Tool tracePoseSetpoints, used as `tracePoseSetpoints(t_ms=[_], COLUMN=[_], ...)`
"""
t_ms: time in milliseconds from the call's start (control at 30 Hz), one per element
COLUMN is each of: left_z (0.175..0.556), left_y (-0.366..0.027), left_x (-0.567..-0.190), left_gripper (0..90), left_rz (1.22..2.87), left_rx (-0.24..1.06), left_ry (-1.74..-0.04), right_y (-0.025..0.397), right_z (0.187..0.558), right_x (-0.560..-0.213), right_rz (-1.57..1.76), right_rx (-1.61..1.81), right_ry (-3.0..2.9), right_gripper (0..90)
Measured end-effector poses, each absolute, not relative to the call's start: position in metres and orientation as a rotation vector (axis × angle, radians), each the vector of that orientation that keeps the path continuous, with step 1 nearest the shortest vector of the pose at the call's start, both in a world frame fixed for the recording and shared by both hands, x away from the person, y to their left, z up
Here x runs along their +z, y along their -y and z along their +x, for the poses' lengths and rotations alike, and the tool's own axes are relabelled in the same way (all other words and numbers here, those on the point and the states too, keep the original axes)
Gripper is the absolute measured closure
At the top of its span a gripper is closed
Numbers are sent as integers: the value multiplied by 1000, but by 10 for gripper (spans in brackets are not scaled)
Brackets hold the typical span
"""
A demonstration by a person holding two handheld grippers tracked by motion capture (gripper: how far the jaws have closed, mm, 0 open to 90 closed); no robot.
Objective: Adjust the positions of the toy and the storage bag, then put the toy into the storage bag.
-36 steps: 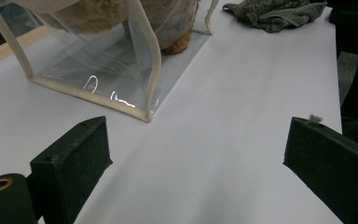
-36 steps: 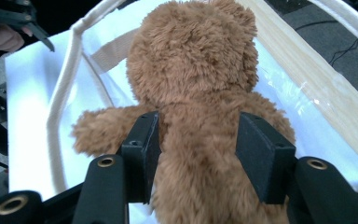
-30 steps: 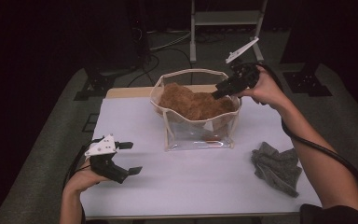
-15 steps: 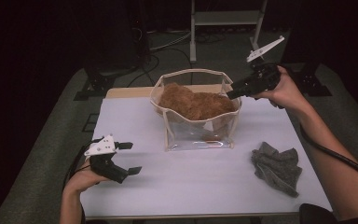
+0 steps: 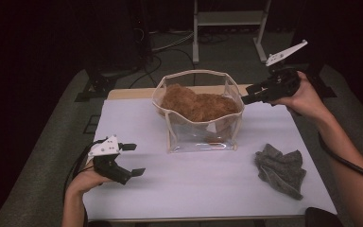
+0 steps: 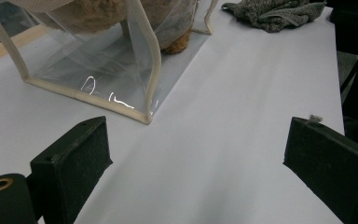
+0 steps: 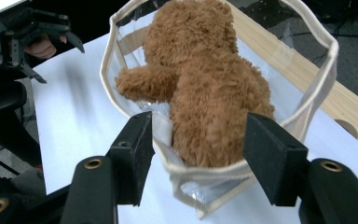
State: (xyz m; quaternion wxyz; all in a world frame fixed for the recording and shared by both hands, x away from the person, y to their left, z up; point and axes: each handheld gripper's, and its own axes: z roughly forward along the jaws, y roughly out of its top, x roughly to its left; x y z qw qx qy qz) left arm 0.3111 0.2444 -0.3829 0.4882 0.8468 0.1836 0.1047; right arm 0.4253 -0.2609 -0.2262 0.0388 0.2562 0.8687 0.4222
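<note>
A clear bag with cream trim (image 5: 172, 137) stands in the middle of the white table (image 5: 208, 189). A brown teddy bear (image 5: 196, 105) lies inside it, head down. My right gripper (image 5: 246, 94) hovers open just off the bag's right rim. In the right gripper view its jaws (image 7: 200, 135) frame the bag's near rim (image 7: 214, 170) and the bear (image 7: 205, 84), gripping nothing. My left gripper (image 5: 134, 159) rests open near the table's front left. In the left gripper view (image 6: 200, 140) the bag's bottom corner (image 6: 140, 112) lies ahead of its wide-apart jaws.
A crumpled grey cloth (image 5: 281, 170) lies at the table's front right, also in the left gripper view as the cloth (image 6: 275, 11). A wooden strip (image 5: 127, 93) runs along the table's far edge. A metal stand (image 5: 229, 19) and cables sit on the floor behind.
My right gripper has drawn back to the right, from above the bear to just outside the bag's rim. The left gripper has stayed put.
</note>
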Motion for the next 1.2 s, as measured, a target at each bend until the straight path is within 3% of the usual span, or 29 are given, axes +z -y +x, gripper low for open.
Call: tracePoseSetpoints(t_ms=[700, 1200], left_z=[316, 312], left_y=[-237, -236], left_x=[-383, -382], left_gripper=[61, 61], left_rz=[2074, 2069], left_rx=[246, 255], left_ry=[-418, -420], right_y=[295, 314], right_z=[396, 380], right_x=[-226, -260], right_rz=[846, 920], right_rx=[1331, 1376], right_ry=[-2598, -2597], right_gripper=[410, 403])
